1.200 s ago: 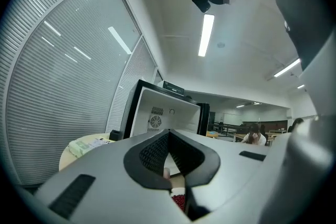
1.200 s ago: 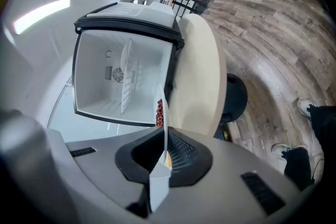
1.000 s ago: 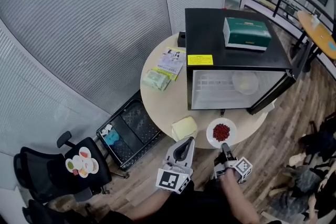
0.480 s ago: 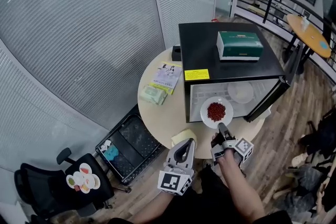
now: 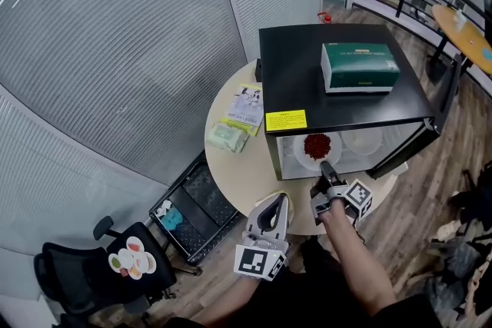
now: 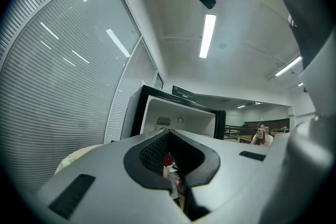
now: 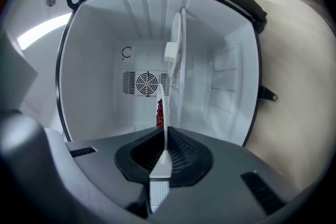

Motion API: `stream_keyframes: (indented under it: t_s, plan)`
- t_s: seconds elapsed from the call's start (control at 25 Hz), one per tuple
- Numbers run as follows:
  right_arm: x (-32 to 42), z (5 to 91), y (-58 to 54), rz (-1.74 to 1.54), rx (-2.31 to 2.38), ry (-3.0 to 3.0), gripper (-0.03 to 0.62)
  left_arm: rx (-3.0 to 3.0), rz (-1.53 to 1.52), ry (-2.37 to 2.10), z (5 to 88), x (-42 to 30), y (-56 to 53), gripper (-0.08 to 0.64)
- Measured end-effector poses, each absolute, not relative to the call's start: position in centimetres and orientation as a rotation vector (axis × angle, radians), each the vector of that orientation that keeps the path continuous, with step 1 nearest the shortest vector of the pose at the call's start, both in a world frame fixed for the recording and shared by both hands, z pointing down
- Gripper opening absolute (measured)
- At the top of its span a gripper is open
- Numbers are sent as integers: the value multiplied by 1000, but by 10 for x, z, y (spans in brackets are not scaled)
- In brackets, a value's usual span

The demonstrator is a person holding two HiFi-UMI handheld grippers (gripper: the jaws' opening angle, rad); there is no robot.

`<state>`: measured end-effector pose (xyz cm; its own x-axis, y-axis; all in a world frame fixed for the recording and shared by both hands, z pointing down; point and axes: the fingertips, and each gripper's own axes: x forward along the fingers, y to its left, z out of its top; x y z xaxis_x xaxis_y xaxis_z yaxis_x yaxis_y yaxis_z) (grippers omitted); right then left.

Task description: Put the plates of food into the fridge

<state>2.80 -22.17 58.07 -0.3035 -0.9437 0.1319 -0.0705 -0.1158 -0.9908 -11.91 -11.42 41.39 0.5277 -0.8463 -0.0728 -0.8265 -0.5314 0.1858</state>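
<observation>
Pinching near rim of the plate (image 5: 305, 158) w/ right gripper (image 5: 326, 167), pads tight on the thin white edge, plate carried about level. Sitting right at the mouth of the fridge (image 5: 296, 65), partly under its top edge, red food (image 5: 317, 144) piled mid-plate. Not yet set down inside, as far as visible. Left gripper (image 5: 277, 200) pressed together, nothing in it, hanging low by the desk (image 5: 238, 165) edge, off the job.

Handling, as a judgement:
- Prob. stiff ceramic or melamine, smooth, so slippery at a one-point rim grip.
- Fairly light, but lever-heavy when held by the edge; apt to droop away from the gripper.
- Small loose red pieces, apt to roll off if tilted, so keep level, go slow, no jolts.
- Breakable if knocked on fridge frame or shelf.
- Best hold: same near rim w/ a deep bite, or 2nd gripper under far side if sagging.
- Lay flat inside before letting go.

Count:
- 2 plates seen: 1 held w/ red food, 1 pale plate (image 5: 361, 140) already inside fridge at right, contents unclear.
- 1 fridge, door (image 5: 407, 152) open.
- 1 green box (image 5: 360, 67) on top.
- 1 round desk, w/ 1 green packet (image 5: 227, 137) and 1 leaflet (image 5: 247, 99).
- 2 grippers.
</observation>
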Motion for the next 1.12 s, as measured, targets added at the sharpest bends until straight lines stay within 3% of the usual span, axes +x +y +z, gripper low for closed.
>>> stream_keyframes:
  t_s: [0.92,1.12]
  plan:
    - [19,596,-264,-1552,-1185,1362,20,2594,-203,-1435,428,-106,-151,5]
    - [21,594,-258,-1548,-1177,1363,84,2601,-245,-1429,423,-107,-147,5]
